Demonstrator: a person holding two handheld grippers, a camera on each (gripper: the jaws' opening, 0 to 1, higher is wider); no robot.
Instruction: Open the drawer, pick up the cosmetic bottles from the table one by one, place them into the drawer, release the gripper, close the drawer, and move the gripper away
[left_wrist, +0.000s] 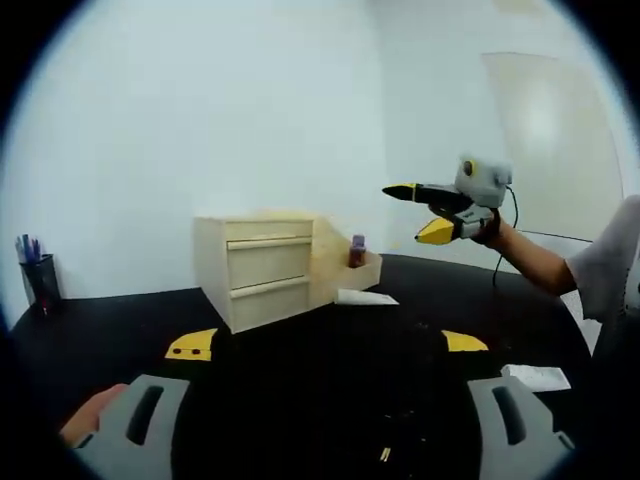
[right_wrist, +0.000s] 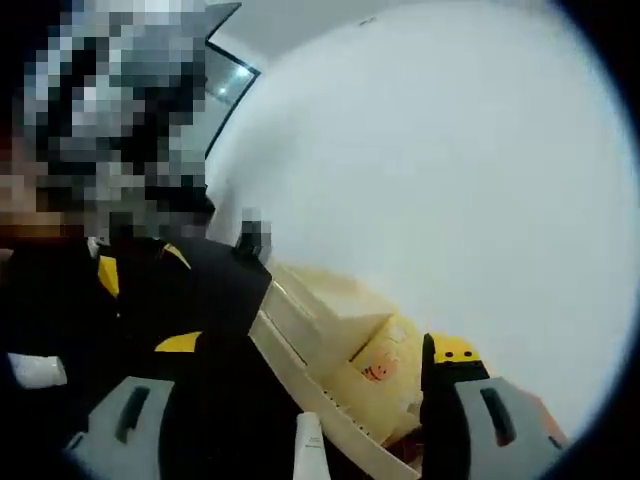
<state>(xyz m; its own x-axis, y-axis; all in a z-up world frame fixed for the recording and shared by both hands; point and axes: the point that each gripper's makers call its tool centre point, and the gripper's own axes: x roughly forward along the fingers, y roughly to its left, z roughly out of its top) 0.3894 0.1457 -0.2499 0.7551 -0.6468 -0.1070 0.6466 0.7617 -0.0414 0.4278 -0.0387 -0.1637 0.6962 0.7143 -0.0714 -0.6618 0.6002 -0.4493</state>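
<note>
A pale wooden drawer chest (left_wrist: 262, 270) stands on the black table, its front drawers looking shut. An open wooden compartment (left_wrist: 368, 272) juts from its right side, with a purple-capped bottle (left_wrist: 357, 250) standing in it. A white tube (left_wrist: 365, 297) lies on the table just in front. My left gripper (left_wrist: 328, 343) is open and empty, low over the table, well short of the chest. My right gripper (left_wrist: 420, 212) hangs open in the air to the right of the chest and above it. The right gripper view is rolled: my right gripper (right_wrist: 318, 348) is open, with the chest (right_wrist: 335, 325) and a white tube (right_wrist: 308, 440) ahead.
A dark pen holder (left_wrist: 40, 280) stands at the far left of the table. Another white item (left_wrist: 536, 376) lies near the right front. A white wall rises behind the chest. A person's arm (left_wrist: 540, 262) reaches in from the right.
</note>
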